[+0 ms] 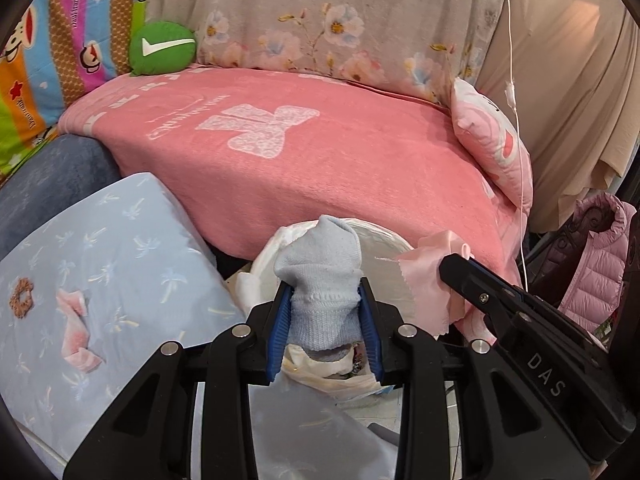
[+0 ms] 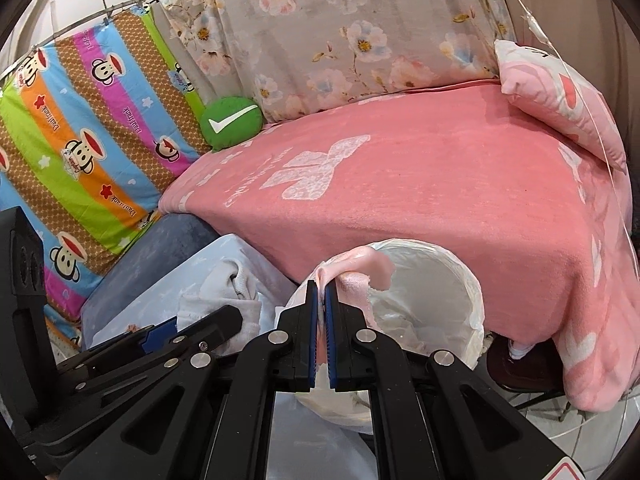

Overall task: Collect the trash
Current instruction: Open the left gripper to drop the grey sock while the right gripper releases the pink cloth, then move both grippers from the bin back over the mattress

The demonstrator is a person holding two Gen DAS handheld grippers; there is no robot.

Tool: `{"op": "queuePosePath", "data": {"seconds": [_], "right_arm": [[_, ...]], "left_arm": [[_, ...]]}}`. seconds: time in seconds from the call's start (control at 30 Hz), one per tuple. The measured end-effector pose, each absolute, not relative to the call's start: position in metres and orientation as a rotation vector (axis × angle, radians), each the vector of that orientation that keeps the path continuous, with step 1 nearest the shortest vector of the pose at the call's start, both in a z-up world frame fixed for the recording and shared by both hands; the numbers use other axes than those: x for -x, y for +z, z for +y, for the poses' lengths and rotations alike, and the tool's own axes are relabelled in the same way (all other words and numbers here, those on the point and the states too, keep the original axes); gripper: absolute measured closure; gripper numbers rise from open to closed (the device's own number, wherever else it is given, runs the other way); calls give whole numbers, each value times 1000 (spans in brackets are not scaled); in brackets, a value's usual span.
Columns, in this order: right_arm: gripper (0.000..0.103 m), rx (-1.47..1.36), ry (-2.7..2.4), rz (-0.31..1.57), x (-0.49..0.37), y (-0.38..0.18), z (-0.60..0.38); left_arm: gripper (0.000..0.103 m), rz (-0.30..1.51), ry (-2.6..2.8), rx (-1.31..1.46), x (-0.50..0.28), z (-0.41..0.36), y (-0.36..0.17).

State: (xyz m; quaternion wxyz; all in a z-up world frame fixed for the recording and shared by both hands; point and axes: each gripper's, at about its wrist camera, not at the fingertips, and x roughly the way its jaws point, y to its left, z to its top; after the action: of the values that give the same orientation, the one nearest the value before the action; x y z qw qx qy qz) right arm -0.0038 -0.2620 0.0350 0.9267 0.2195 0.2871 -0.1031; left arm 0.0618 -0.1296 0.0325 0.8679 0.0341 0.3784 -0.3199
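Our left tool point(image 1: 325, 312) pinching a pale blue knitted sock point(image 1: 320, 276), our right tool point(image 2: 320, 300) clamping a pink satin cloth scrap point(image 2: 352, 276), both above the white-lined round bin point(image 2: 448, 280)

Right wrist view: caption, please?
Right gripper pinches pink cloth over lined bin beside pink-blanketed bed.

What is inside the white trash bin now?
The trash bin shows a white plastic liner inside. The pink cloth drapes over its rim, hiding part; the bottom is not visible.

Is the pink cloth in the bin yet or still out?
Out: the right gripper holds the pink cloth over the bin's rim.
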Motion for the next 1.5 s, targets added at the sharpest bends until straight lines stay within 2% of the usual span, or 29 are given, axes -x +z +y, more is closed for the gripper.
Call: {"op": "queuePosePath", "data": {"seconds": [0.3,0.37,0.47,0.5,0.77,0.83,1.07,1.13,1.5], "right_arm": [[99,-471,-238,589,2,29,-278],[99,-471,-241,590,0,29,-278],[99,-474,-242,592,-3,28,-278],[99,-473,-241,593,-4,28,-278],[98,-465,-229,605,-16,22,-274],[94,-462,-226,606,-19,21,-273],[93,-447,-210,611,-31,22,-263],[88,-442,-208,611,-33,22,-260],[82,-413,-173,635,-37,23,-237]], "left_arm": [[64,790,-691,-87,-64,-143,30],[50,785,-690,-81,-66,-144,31],[36,772,-661,-66,-69,-141,33],[35,773,-652,-62,-71,-140,32],[35,792,-609,-40,-80,-126,24],[35,794,-600,-38,-81,-123,23],[34,805,-571,-26,-87,-111,17],[34,808,-563,-22,-88,-108,16],[34,808,-534,10,-89,-86,16]]}}
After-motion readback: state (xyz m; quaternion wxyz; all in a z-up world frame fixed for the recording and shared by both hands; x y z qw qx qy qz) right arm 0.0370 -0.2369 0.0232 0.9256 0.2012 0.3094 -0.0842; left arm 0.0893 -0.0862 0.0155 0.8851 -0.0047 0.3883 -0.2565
